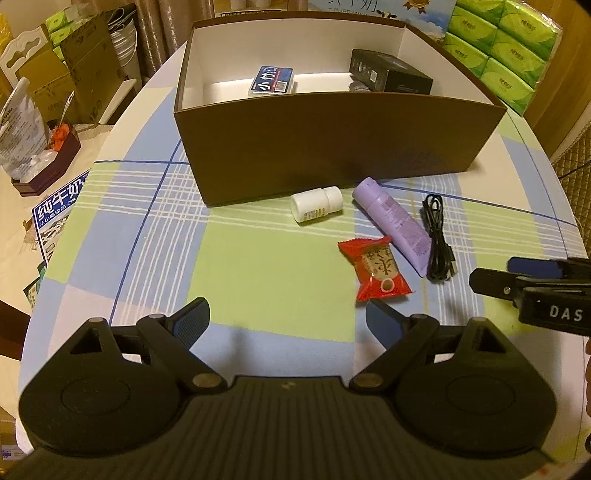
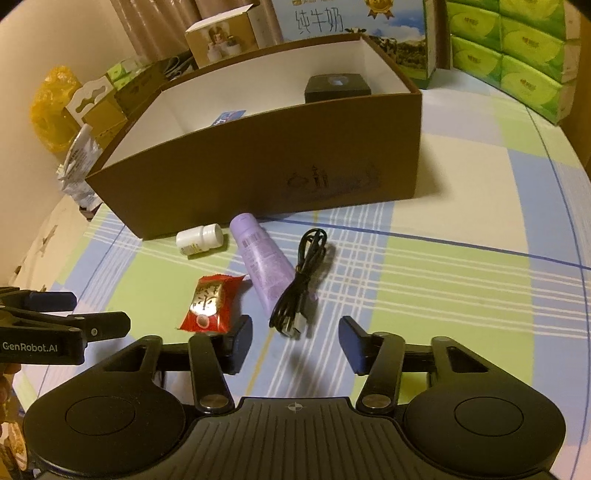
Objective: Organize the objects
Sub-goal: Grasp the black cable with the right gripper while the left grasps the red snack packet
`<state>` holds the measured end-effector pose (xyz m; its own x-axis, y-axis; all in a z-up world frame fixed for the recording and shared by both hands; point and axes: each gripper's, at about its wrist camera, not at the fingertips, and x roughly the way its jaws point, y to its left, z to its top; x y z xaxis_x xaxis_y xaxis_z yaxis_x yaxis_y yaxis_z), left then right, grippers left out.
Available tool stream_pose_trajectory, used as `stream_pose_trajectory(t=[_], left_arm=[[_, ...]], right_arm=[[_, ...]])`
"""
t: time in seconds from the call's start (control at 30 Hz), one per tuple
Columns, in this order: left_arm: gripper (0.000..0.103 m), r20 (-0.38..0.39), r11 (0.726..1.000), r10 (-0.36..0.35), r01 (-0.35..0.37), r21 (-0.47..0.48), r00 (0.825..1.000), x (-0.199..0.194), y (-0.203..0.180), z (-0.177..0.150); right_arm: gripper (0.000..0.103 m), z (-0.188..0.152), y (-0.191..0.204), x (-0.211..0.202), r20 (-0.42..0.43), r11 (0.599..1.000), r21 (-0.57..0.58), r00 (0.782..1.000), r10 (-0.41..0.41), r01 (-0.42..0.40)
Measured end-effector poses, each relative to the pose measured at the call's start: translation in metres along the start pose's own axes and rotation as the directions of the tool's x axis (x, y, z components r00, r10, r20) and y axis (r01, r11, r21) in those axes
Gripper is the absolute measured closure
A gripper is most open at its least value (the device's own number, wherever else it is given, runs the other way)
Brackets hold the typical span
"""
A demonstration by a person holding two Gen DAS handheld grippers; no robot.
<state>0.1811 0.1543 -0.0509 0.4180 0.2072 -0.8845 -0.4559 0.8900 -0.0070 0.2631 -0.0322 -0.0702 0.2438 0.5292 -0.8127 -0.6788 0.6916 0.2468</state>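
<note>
A brown box with white inner walls stands on the checked tablecloth and holds a blue pack and a black carton. In front of it lie a white bottle, a purple tube, a coiled black cable and a red candy packet. My left gripper is open above the cloth, its right finger just below the packet. My right gripper is open, with the cable's plug end lying between its fingers; the pads are not touching it.
Green tissue packs are stacked at the back right, and a milk carton case stands behind the box. Cardboard boxes and bags crowd a side table on the left. The round table's edge curves close on both sides.
</note>
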Motion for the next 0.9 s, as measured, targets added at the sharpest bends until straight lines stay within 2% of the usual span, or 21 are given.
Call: stream_pose_trajectory(t=[0.23,0.57,0.67,0.9], left_arm=[[0.014,-0.004,1.000,0.009,-0.009,-0.002,1.000,0.015,0.003,0.006],[0.014,-0.018,1.000,0.010,-0.010,0.003,1.000,0.032,0.004,0.013],[0.014,-0.020,1.000,0.007,-0.007,0.008,1.000,0.036,0.002,0.015],[0.015,-0.016,1.000,-0.013,0.013,0.025,1.000,0.042,-0.003,0.018]], right_arm=[[0.063,0.009,0.001,0.022,-0.005,1.000,-0.010,1.000,-0.004,0.003],[0.069,0.019,-0.002,0.052,-0.042,0.999,-0.025,0.999,-0.033,0.032],[0.081,0.019,-0.005,0.056,-0.051,0.999,-0.027,0.998,-0.024,0.023],[0.081,0.016,-0.023,0.049,-0.046,0.999,0.009,0.998,-0.032,0.032]])
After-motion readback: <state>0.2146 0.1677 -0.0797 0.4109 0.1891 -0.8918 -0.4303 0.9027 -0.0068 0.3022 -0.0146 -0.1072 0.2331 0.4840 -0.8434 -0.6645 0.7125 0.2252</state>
